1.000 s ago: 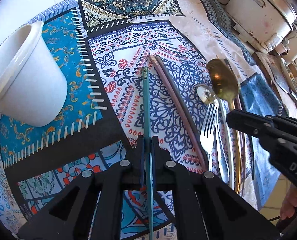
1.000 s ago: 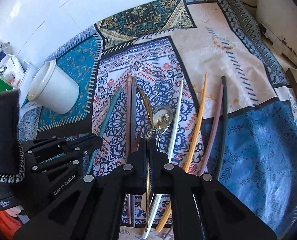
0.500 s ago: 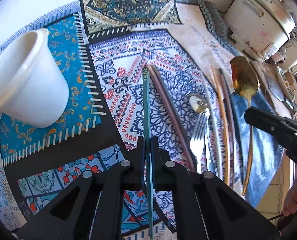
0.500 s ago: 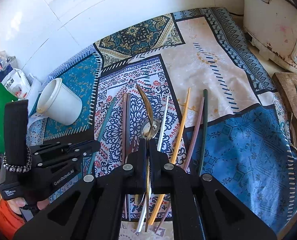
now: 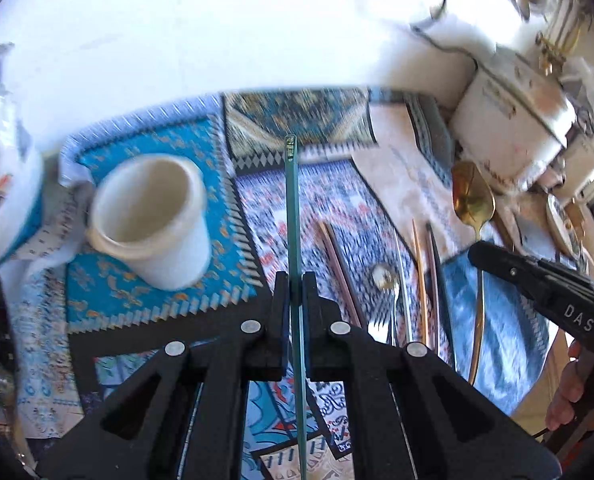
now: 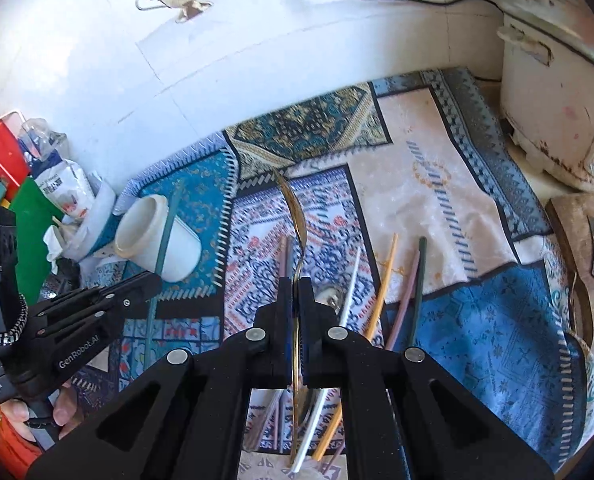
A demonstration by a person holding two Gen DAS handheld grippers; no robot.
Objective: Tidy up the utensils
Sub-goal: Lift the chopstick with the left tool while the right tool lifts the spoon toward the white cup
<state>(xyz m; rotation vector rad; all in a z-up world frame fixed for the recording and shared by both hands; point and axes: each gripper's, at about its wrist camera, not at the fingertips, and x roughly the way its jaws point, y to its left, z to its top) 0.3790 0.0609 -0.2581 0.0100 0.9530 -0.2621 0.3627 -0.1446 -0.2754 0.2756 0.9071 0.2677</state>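
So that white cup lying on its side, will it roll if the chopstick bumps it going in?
Probably. The cup lies on its side on the cloth, so its round wall could roll or pivot. It looks like thin plastic and empty, likely light, so a nudge from the chopstick in the left gripper may shift it.

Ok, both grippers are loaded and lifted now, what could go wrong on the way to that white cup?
The left gripper pinches the teal chopstick low on its length, so the long free end could pivot or slip.

The white cup lies tipped on the patterned cloth; a push from a tip could likely roll it rather than go in.

The right gripper holds the gold spoon edge-on by its thin handle; both grippers converging on the cup could clash.
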